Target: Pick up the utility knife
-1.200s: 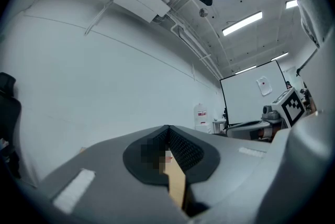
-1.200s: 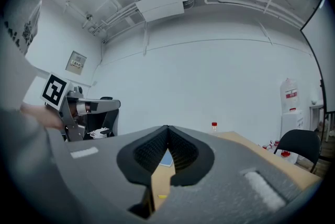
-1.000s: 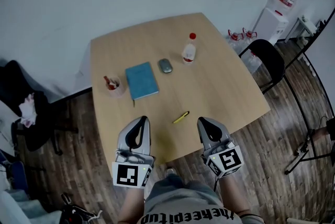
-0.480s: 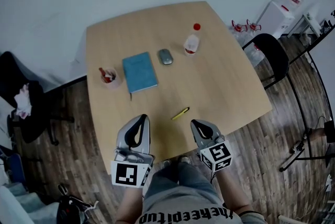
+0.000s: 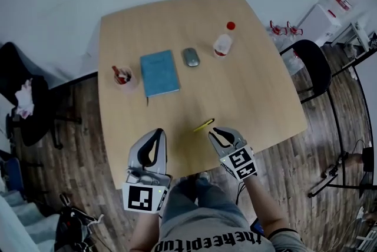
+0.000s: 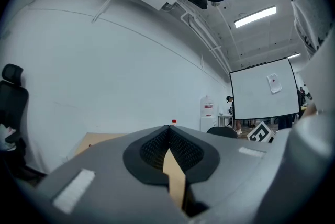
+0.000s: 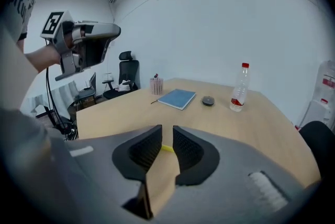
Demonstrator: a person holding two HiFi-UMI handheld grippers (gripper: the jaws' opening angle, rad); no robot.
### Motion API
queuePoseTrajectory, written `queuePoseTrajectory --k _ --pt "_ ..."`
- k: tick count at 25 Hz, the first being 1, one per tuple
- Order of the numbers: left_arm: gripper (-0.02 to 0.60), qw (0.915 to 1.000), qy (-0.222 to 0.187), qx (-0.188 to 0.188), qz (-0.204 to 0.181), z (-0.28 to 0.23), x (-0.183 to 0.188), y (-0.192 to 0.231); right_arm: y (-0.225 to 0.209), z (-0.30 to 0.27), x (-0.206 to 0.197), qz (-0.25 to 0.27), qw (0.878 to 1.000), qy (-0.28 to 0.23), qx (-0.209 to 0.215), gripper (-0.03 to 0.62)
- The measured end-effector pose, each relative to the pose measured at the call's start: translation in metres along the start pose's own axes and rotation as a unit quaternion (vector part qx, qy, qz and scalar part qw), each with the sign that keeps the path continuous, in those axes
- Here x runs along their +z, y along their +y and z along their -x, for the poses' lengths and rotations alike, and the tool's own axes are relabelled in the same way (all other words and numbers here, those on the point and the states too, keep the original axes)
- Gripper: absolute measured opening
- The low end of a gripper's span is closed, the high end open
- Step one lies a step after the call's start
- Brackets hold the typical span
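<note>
One yellow utility knife (image 5: 204,125) lies flat on the pale wooden worktop (image 5: 253,98), close to its near edge. Over the last second the right tool (image 5: 214,132) has dropped and tipped downward toward it. A second ago its tips hung well back from the knife; now they sit just beside the knife's near end. Its jaws have just been opening to a narrow gap (the knife shows beyond that gap and is not gripped). At the same near edge the left tool (image 5: 158,134) keeps much the same spot, its jaws pressed together with nothing between them. Farther across the worktop, unmoved, are a blue notebook (image 5: 159,72), a grey mouse (image 5: 190,57), a red-capped bottle (image 5: 224,43) and a cup of pens (image 5: 123,78).
</note>
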State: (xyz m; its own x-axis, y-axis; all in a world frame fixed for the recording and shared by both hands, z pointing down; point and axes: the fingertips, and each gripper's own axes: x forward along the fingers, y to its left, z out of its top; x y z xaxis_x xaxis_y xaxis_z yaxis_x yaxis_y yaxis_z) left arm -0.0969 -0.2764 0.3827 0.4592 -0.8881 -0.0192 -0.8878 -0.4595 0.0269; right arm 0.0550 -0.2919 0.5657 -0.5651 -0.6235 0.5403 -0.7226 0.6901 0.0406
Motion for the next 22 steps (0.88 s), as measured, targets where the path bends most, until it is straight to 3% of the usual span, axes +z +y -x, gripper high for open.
queuePoseTrajectory --k 8,22 --pt "0.005 0.9995 0.008 0.030 -0.002 0.012 -0.005 0.006 0.001 -0.023 -0.025 0.098 0.991 0.055 0.067 0.133" --pt "0.005 0.9957 0.024 0.090 -0.008 0.034 -0.009 0.022 -0.011 -0.058 -0.052 0.207 0.956 0.141 0.153 0.207"
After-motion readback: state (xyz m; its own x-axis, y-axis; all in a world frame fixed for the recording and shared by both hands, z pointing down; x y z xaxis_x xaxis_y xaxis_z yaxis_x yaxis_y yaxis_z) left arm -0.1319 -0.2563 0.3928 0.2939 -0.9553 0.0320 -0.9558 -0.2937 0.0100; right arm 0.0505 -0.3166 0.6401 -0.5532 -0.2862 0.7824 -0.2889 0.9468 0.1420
